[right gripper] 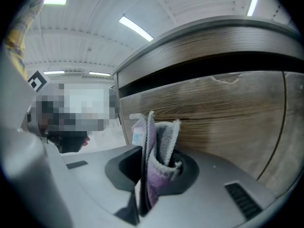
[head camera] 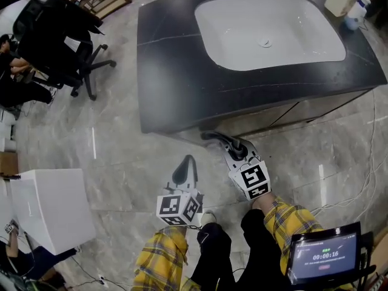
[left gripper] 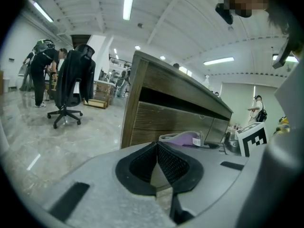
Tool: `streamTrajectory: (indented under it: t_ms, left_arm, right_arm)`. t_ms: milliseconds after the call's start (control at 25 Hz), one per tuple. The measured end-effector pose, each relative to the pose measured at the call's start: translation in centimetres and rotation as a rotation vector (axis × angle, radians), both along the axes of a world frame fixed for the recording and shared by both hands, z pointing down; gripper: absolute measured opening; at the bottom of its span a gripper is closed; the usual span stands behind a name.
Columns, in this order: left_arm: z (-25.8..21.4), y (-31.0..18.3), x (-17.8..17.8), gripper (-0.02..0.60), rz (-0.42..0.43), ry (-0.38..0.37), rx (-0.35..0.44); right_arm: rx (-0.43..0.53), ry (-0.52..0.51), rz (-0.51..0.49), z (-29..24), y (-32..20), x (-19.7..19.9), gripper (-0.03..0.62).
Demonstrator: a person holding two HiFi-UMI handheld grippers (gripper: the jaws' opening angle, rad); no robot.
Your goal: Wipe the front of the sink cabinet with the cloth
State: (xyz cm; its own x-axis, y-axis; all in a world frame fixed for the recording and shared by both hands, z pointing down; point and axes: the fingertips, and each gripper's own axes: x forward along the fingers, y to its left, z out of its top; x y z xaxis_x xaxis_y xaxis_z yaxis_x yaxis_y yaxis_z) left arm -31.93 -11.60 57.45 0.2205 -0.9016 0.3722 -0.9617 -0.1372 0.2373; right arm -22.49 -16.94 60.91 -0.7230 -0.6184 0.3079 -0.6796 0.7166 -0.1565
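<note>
The sink cabinet [head camera: 182, 96] has a dark top and a white basin [head camera: 267, 32]. Its wood-grain front [right gripper: 223, 113] fills the right gripper view, close ahead. My right gripper [head camera: 210, 137] is shut on a folded purple-grey cloth [right gripper: 160, 144], which stands up out of the jaws just short of the wood near the cabinet's left corner. The cloth [left gripper: 183, 137] also shows in the left gripper view, beside the cabinet front [left gripper: 156, 113]. My left gripper [head camera: 187, 164] hangs lower and to the left over the floor, shut with nothing between its pads [left gripper: 171, 163].
An office chair [head camera: 63, 38] draped with a black jacket stands on the marble floor at the left. A white box [head camera: 51, 208] sits at lower left. Bottles [head camera: 354, 11] stand on the countertop's far right corner. Cables [head camera: 364, 180] trail on the floor at right. People stand far off.
</note>
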Motion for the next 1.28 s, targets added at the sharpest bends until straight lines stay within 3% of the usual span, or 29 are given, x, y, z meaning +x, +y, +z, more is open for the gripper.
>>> streamTrajectory:
  t_ms: [680, 1280]
  left_arm:
    - [0.8, -4.7, 11.2, 0.007, 0.103, 0.003, 0.0]
    - [1.3, -7.8, 21.2, 0.008, 0.224, -0.001, 0.024]
  right_arm:
    - [-0.003, 0.004, 0.104, 0.2, -3.7, 12.3, 0.043]
    - [-0.048, 0.034, 0.298, 2.0, -5.8, 25.3, 0.043]
